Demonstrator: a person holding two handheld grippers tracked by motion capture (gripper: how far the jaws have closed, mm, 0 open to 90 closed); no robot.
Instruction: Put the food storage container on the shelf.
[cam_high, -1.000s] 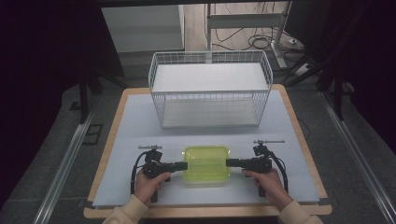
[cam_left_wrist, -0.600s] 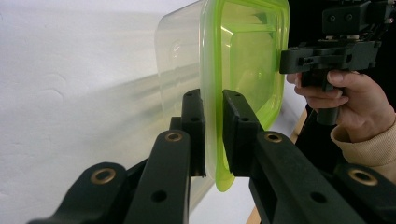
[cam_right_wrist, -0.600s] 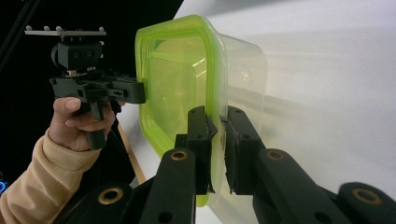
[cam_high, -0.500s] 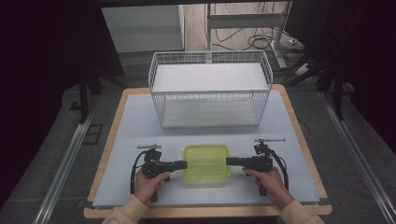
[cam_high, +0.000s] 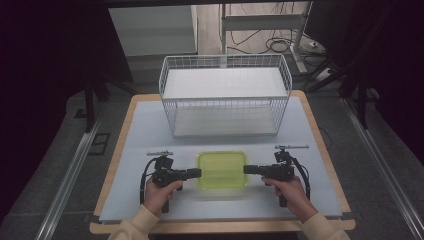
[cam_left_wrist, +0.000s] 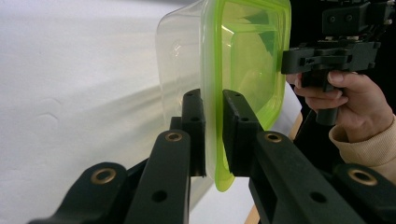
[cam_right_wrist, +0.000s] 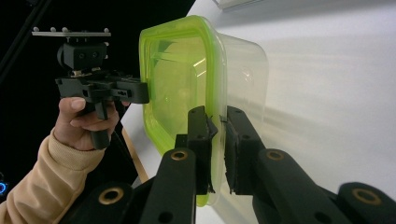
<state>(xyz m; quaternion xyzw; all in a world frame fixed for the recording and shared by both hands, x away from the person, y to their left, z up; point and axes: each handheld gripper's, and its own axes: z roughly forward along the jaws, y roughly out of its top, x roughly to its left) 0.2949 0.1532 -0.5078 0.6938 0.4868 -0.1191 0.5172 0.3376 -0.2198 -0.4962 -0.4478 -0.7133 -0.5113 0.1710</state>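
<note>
A clear plastic container with a lime-green lid (cam_high: 222, 170) is held just above the white table mat, near the front edge. My left gripper (cam_high: 196, 173) is shut on the lid's left rim, and my right gripper (cam_high: 248, 169) is shut on its right rim. In the left gripper view the two black jaws clamp the green rim of the container (cam_left_wrist: 243, 60), with the other hand beyond it. The right gripper view has the jaws pinching the container (cam_right_wrist: 187, 79) by its rim the same way. A faint shadow lies on the mat under the box.
A white wire basket (cam_high: 225, 95) with a flat white shelf stands at the back middle of the table (cam_high: 140, 130). Wooden table edges frame the mat. Metal rails run along the floor on both sides.
The container, held at both ends, has shifted slightly away from the front edge toward the basket and appears a little higher. Both grippers stay shut on its rim.
</note>
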